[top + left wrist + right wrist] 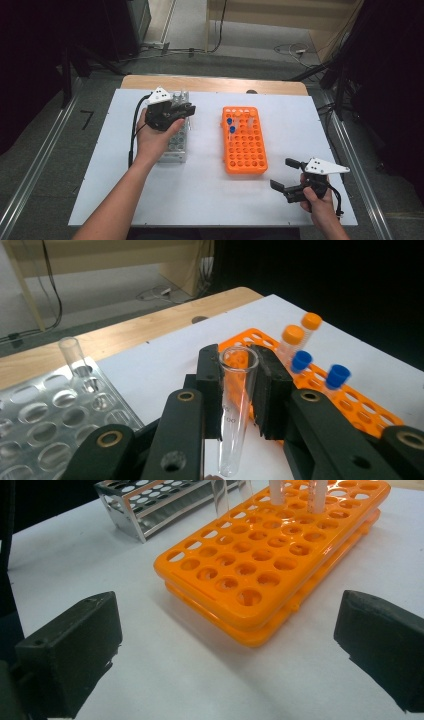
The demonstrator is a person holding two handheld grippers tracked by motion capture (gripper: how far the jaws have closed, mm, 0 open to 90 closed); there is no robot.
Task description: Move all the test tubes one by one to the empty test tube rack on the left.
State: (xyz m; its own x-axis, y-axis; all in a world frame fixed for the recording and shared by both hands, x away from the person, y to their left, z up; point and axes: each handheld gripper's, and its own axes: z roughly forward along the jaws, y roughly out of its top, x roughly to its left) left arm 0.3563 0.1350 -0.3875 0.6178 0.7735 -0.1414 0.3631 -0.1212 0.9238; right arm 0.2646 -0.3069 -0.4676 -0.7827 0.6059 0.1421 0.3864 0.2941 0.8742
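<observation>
Faintly, numerals that might have read "100" showed on glass tube (235,405) | left gripper (239,390) clamped it upright, above table (210,195), between metal rack (45,415) and orange rack (350,405) | right gripper (225,645) gaped wide, empty.

A white tabletop (200,200) lies over a wooden table (215,84) whose far edge shows bare. Grey floor (240,37) spreads beyond, crossed by loose cables (290,50) (one white). Pale wooden furniture (280,12) stands behind; both sides are dark.

Lab bench: orange tube rack (244,141), metal rack (176,142), capped tubes (300,347), floor cables (292,49).
</observation>
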